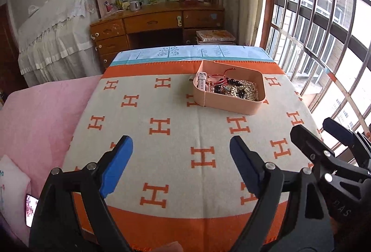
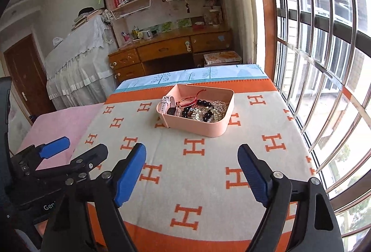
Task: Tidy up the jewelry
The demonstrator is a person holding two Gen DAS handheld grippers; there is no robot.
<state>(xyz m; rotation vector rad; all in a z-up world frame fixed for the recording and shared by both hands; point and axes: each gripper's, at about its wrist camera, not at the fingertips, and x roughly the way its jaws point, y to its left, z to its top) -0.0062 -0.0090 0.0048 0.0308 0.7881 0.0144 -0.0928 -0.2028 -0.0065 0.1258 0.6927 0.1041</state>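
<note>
A peach-pink box (image 1: 228,105) (image 2: 199,128) stands on the far half of a table under an orange and beige blanket (image 1: 176,143) (image 2: 208,159). Inside lie a white watch (image 1: 201,83) (image 2: 165,103), a red cord bracelet (image 2: 193,100), dark bead bracelets (image 2: 204,104) and gold chains (image 1: 245,89). My left gripper (image 1: 181,167) hovers open over the near part of the blanket, nothing between its blue pads. My right gripper (image 2: 192,174) is open too and holds nothing. Each gripper shows at the edge of the other's view: the right one (image 1: 324,138), the left one (image 2: 76,147).
A pink bedspread (image 1: 37,117) adjoins the table on the left, with a phone (image 1: 31,209) on it. A barred window (image 1: 324,43) runs along the right. Behind the table stand a wooden desk (image 1: 157,20), bookshelves and a cloth-draped piece of furniture (image 1: 53,39).
</note>
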